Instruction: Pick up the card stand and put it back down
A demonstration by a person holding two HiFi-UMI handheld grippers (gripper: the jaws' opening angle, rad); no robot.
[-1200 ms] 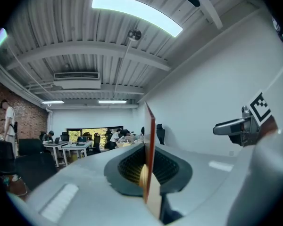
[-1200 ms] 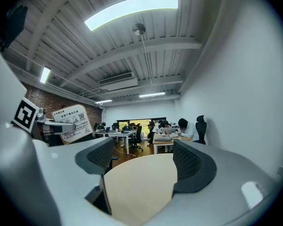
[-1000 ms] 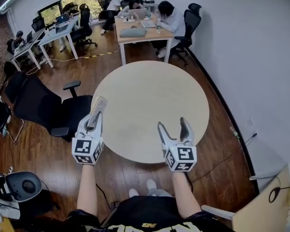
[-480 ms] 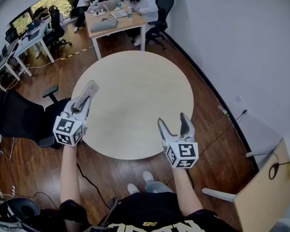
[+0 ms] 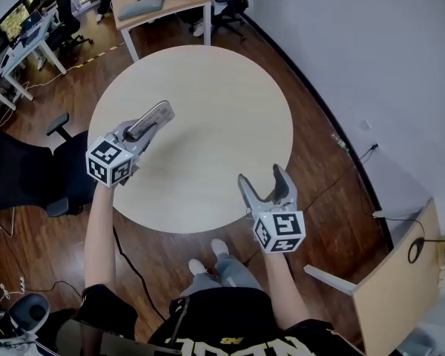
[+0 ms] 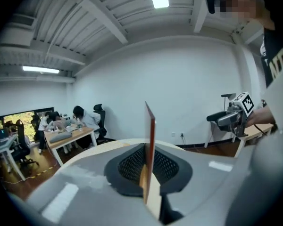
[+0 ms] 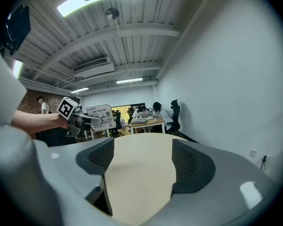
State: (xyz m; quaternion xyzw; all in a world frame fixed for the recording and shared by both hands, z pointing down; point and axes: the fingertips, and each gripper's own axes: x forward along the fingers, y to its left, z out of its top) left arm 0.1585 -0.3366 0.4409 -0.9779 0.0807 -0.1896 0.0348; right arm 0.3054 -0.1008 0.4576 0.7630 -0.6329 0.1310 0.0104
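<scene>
The card stand [image 6: 150, 126] is a thin flat plate, seen edge-on in the left gripper view, standing up between the jaws. My left gripper [image 5: 157, 116] is shut on it and holds it in the air over the left part of the round beige table [image 5: 208, 87]. In the right gripper view the card stand [image 7: 101, 117] shows its printed white face, held by the left gripper [image 7: 87, 120]. My right gripper [image 5: 265, 183] is open with nothing between its fingers, near the table's front right edge.
A wooden desk [image 5: 152, 2] with chairs stands beyond the table, with people sitting at it [image 7: 160, 113]. A black office chair [image 5: 30, 176] is at the table's left. A white wall runs along the right, and a tan board [image 5: 397, 288] is at the lower right.
My left gripper has risen and swung right, from beside the table's left edge to above the tabletop, with the card stand in it. The right gripper has barely moved.
</scene>
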